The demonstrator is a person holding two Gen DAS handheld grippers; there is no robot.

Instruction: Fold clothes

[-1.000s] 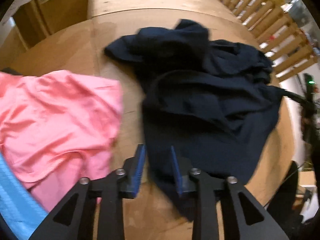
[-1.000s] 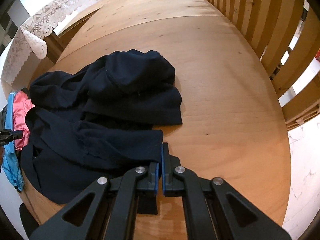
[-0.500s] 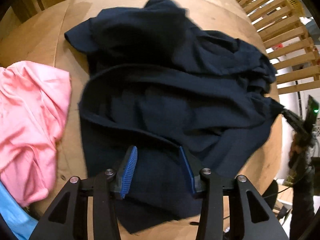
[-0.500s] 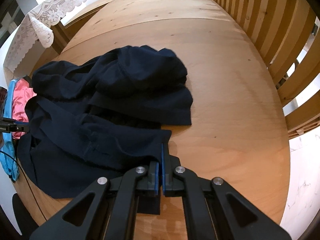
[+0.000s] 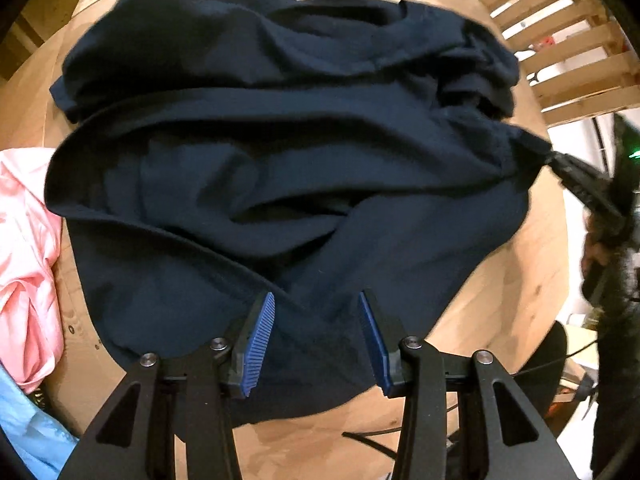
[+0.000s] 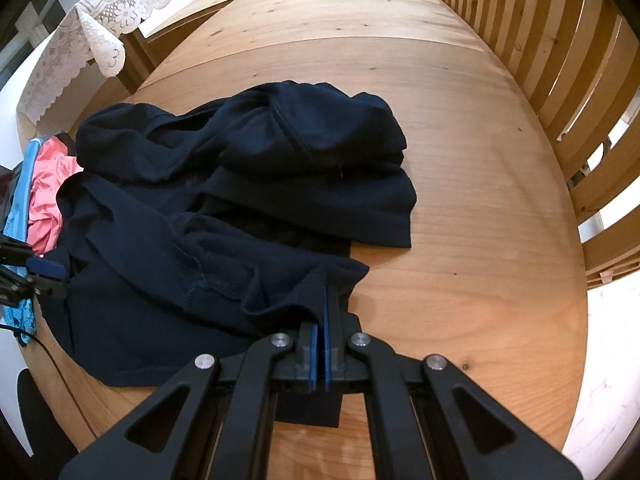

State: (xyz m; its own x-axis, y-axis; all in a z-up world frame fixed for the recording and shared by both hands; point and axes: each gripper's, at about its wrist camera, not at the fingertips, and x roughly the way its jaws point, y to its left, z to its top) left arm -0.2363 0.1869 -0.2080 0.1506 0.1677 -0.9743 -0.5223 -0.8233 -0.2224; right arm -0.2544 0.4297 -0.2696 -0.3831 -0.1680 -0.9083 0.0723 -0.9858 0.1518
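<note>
change: our left gripper (image 5: pixel 316 332) has swept off the pink garment (image 5: pixel 24 248) onto the navy garment (image 5: pixel 280 168) heaped mid-bench (image 6: pixel 480 200), jaws spread over its near hem | right gripper (image 6: pixel 322 320) jaws still pinching a corner | meaning: we judge spreading comes next | writing: none readable

Left wrist view: pink garment (image 5: pixel 24 248) cut off by the left edge; light blue cloth (image 5: pixel 28 432) cropped at the lower-left corner. Person's hand (image 5: pixel 604 256) at the right rim blurred, its shape unclear. Navy garment (image 5: pixel 280 168) hides most of the table (image 5: pixel 520 288), and its folds conceal its own lower layers. Right wrist view: the garment's pinched edge hidden between the right gripper (image 6: pixel 323 308) pads; left gripper (image 6: pixel 28 276) partly cut off at the left edge
</note>
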